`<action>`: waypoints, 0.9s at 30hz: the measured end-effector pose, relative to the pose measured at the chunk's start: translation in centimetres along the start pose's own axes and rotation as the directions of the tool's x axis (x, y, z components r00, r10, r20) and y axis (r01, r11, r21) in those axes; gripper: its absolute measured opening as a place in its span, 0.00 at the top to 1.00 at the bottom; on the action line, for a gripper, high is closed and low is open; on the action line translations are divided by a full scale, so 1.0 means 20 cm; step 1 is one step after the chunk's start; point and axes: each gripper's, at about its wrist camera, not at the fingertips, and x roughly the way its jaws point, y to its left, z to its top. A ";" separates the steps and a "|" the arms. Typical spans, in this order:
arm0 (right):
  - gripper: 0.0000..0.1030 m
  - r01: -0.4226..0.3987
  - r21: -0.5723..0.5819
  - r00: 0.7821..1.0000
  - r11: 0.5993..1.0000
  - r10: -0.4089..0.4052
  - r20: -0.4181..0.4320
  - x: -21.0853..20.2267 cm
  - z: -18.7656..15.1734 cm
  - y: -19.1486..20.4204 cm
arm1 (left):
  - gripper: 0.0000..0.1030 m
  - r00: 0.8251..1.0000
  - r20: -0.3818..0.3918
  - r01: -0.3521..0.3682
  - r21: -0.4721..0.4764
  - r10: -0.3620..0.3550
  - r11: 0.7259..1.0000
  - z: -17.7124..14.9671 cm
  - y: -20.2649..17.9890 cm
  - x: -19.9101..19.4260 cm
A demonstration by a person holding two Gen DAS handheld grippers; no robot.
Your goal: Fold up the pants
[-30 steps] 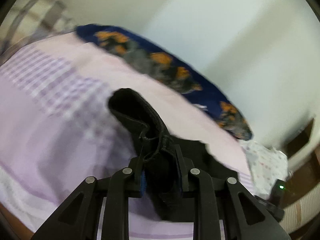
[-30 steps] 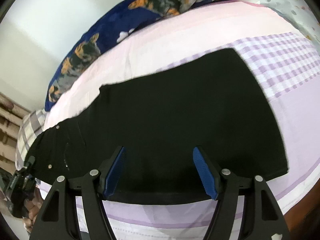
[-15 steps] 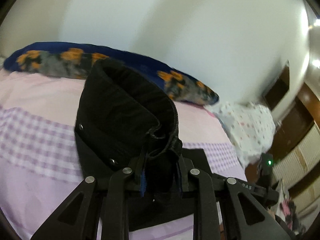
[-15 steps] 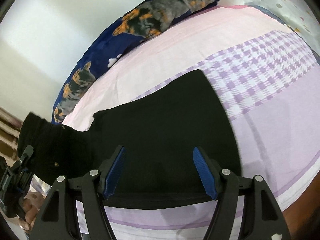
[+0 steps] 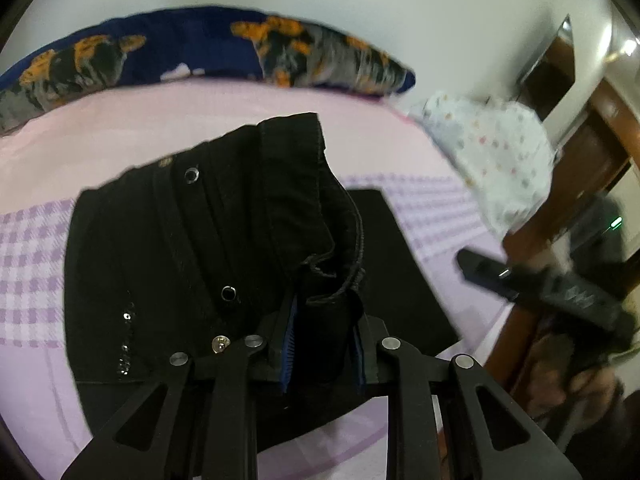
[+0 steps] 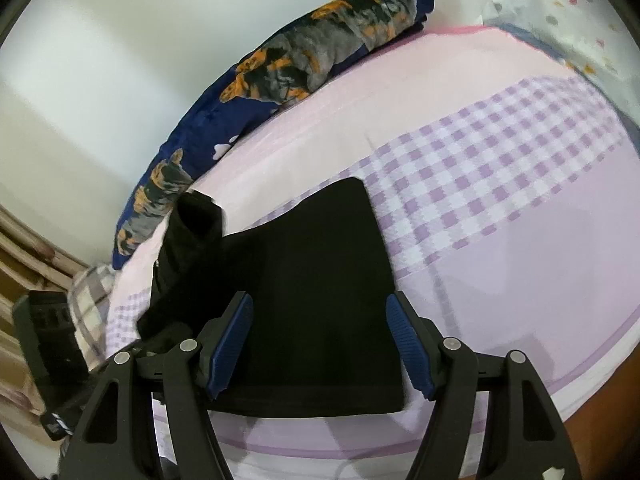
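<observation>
From the left wrist camera, the left gripper [image 5: 324, 340] has its fingers drawn narrow and clamped on a bunched edge of the black pants [image 5: 192, 264], at the waistband end, where snaps and a metal button show. The held end is lifted and stands up in a fold above the rest of the pants, which lie flat on the bed [image 5: 224, 120] near its front edge; a flat black panel of them reaches toward the bed's right side. A dark blue blanket [image 5: 200, 48] with an orange and grey print runs along the bed's far edge against the wall. A white dotted cloth [image 5: 500, 152] lies at the far right corner. At the right of this view the right gripper [image 5: 552, 292] appears, blurred, with a hand [image 5: 576, 384] below it. From the right wrist camera, the right gripper [image 6: 320, 344] hangs above the pants [image 6: 320, 288] with its fingers wide apart and nothing between the blue pads; whether the tips touch the cloth cannot be told. The pants lie near the front edge of the bed [image 6: 520, 240], flat under this gripper, while their left end is raised in a peak. The left gripper [image 6: 48, 344] shows at the left edge of this view, beside that raised end. The blanket [image 6: 304, 52] lies along the far edge and the dotted cloth [image 6: 560, 0] at the far right corner.
</observation>
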 end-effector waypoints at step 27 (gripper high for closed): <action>0.32 -0.254 0.010 0.937 0.967 0.249 -0.245 0.30 0.07 0.08 | 0.52 0.974 0.102 -0.194 -0.068 0.200 0.979 0.00 0.34 -0.33</action>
